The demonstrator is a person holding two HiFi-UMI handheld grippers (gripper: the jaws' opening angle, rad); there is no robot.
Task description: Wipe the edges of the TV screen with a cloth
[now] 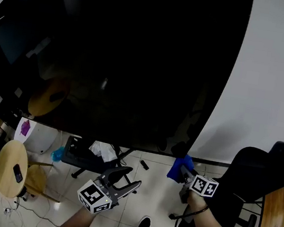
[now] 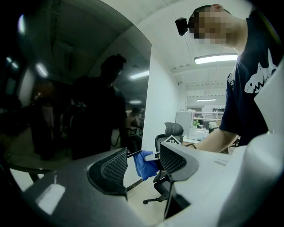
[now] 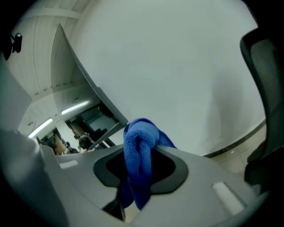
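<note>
A big dark TV screen (image 1: 114,52) hangs on the white wall. Its right edge (image 1: 221,91) curves down to the bottom right corner (image 1: 189,154). My right gripper (image 1: 182,171) is shut on a bunched blue cloth (image 1: 179,167), just below that corner. In the right gripper view the cloth (image 3: 140,155) bulges from between the jaws, with the screen's corner (image 3: 106,113) close behind it. My left gripper (image 1: 129,179) hovers lower, over the floor, open with nothing in it. In the left gripper view the cloth (image 2: 144,164) shows beyond the open jaws, beside the screen (image 2: 75,97).
A black office chair (image 1: 250,186) stands right of my right arm. A round wooden table (image 1: 10,167) with a phone sits at lower left. A dark low cart (image 1: 84,154) with white paper stands under the screen. A wooden desk edge (image 1: 274,222) is at far right.
</note>
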